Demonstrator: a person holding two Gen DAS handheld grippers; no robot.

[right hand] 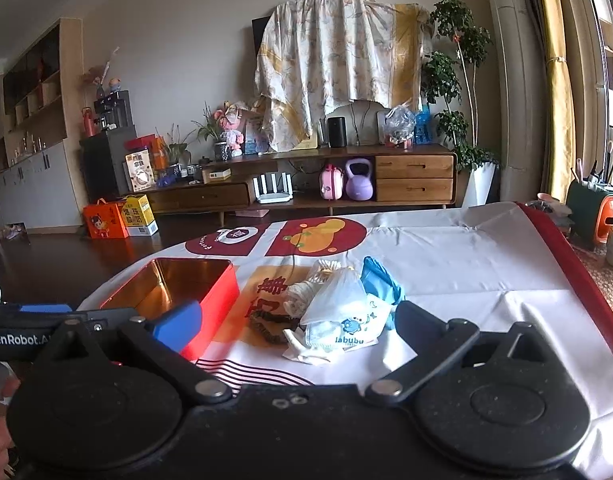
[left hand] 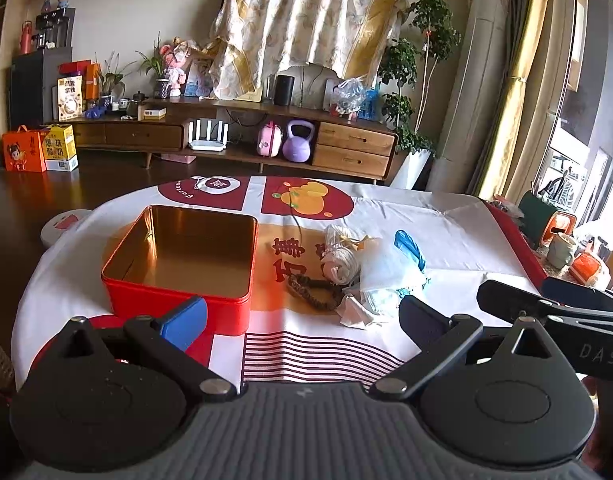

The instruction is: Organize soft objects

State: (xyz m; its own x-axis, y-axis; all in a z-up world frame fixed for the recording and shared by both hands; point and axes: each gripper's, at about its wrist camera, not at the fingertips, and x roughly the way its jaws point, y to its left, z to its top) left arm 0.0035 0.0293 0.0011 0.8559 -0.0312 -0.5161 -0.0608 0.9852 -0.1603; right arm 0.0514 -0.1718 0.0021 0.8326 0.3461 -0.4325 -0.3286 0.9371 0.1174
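- Both grippers hang over the near edge of the table (left hand: 466, 216), nothing held. Left gripper (left hand: 302, 320) has its jaws wide apart, and so does the right gripper (right hand: 294, 326).
- Soft stuff is one heap at about 1 o'clock from the left gripper: a white bag (left hand: 386, 264), a blue glove (left hand: 410, 249) behind it, a string bundle (left hand: 340, 260), a brown scrunchie (left hand: 315, 286) and a crumpled packet (left hand: 356, 312) nearest.
- Red tin (left hand: 186, 256) sits open and empty at 11 o'clock, just beside the heap, scrunchie closest to it.
- Step in hand looks like the first pick. The right gripper is nearly lined up with the bag (right hand: 338, 300), so the person should probably take that one from 12 o'clock.
- Best bet: grab one item at a time, pinch a bunched fold rather than a flat edge, and lift straight up so the glove (right hand: 380, 280) and string (right hand: 302, 294) don't drag along.
- Left gripper could go for the scrunchie, since it's loose at the heap's tin side.
- Drop well inside the tin (right hand: 174, 292), not on its rim.
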